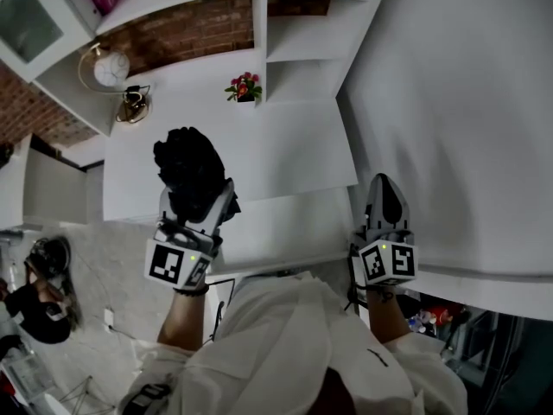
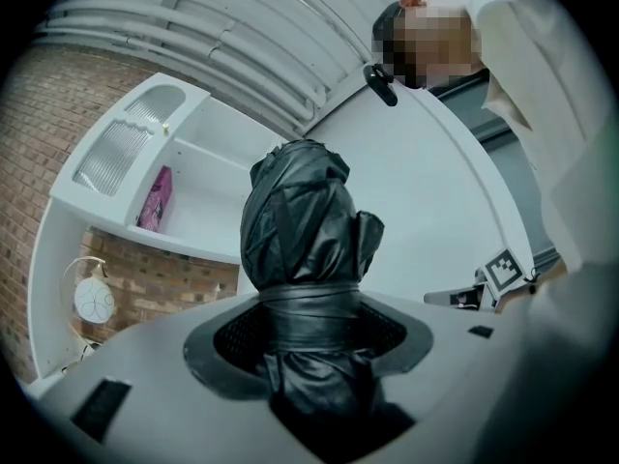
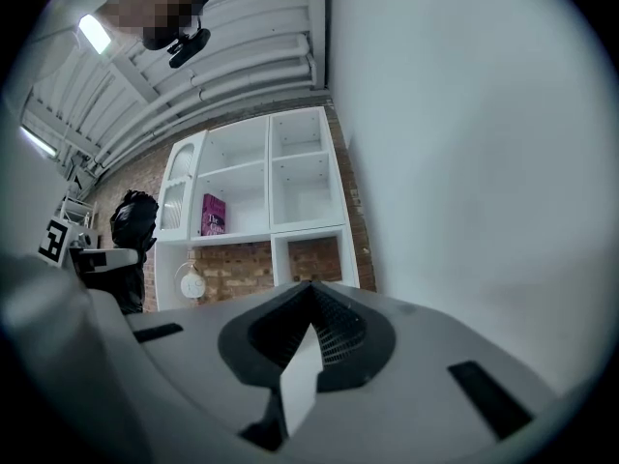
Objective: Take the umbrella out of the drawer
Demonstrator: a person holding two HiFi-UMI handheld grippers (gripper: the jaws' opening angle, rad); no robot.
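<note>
The umbrella (image 1: 188, 164) is a black folded bundle with a strap wound round it. My left gripper (image 1: 200, 204) is shut on its lower part and holds it upright in front of the white desk. In the left gripper view the umbrella (image 2: 302, 228) fills the space between the jaws, and the pads (image 2: 387, 329) press on its strapped waist. My right gripper (image 1: 385, 188) is raised beside the white wall, with its jaws together and nothing between them. The right gripper view shows the umbrella (image 3: 133, 222) off to the left.
A white desk top (image 1: 285, 150) carries a small flower pot (image 1: 244, 87) and a round white clock (image 1: 111, 67). White shelves (image 3: 290, 177) on a brick wall hold a pink book (image 3: 213, 214). A large white panel (image 1: 467, 102) stands close on the right.
</note>
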